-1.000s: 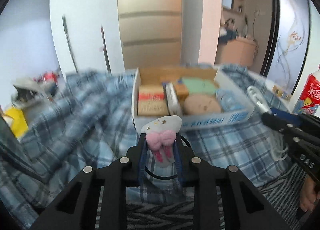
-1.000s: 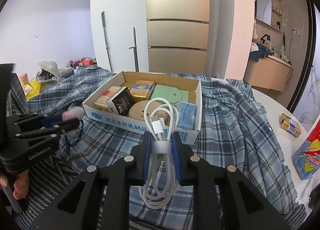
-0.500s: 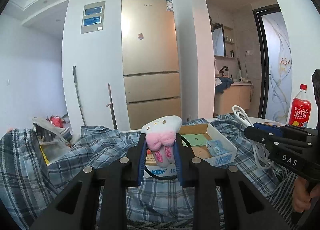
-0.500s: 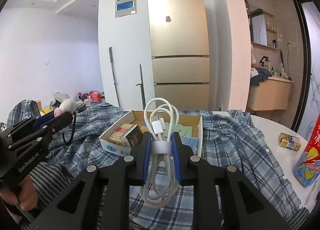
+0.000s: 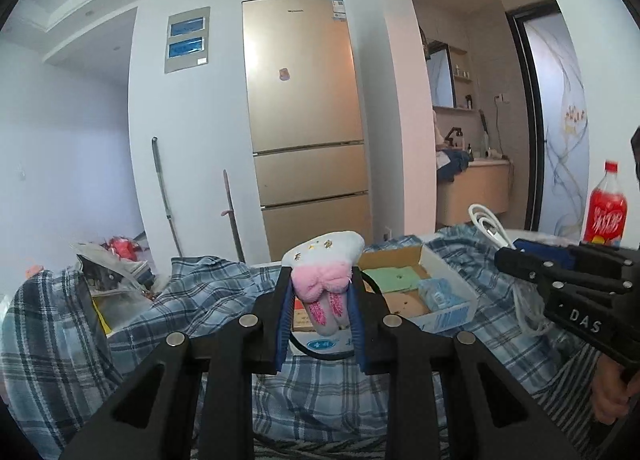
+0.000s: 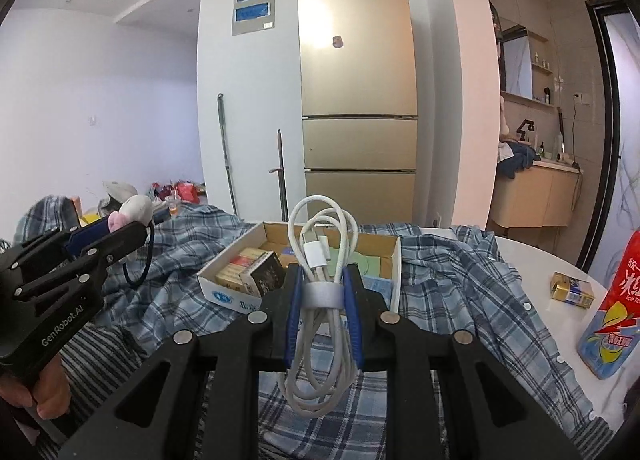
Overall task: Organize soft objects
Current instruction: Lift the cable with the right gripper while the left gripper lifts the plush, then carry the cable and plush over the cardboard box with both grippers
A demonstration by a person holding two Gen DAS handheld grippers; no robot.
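Raised and tilted up since a second ago. Left gripper [image 5: 320,300], marked "GenRobot.AI", clamped on plush toy [image 5: 324,276]; right gripper [image 6: 322,300], marked "DAS", clamped on white cable [image 6: 320,260]. "Ice Tea" legible on bottle [image 6: 612,320] at table's right edge.

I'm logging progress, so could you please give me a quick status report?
Left gripper shut on plush toy. Right gripper shut on white cable. Both above plaid shirt, cardboard box ahead, path unobstructed.

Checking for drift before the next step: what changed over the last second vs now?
Both grippers tilted up and lifted: a second ago each looked down into the cardboard box, now the box sits low in view with the fridge ahead. Nothing grabbed or released. Left gripper still clamps the plush hair tie, right gripper still clamps the coiled white cable. Box contents and plaid shirt unchanged.
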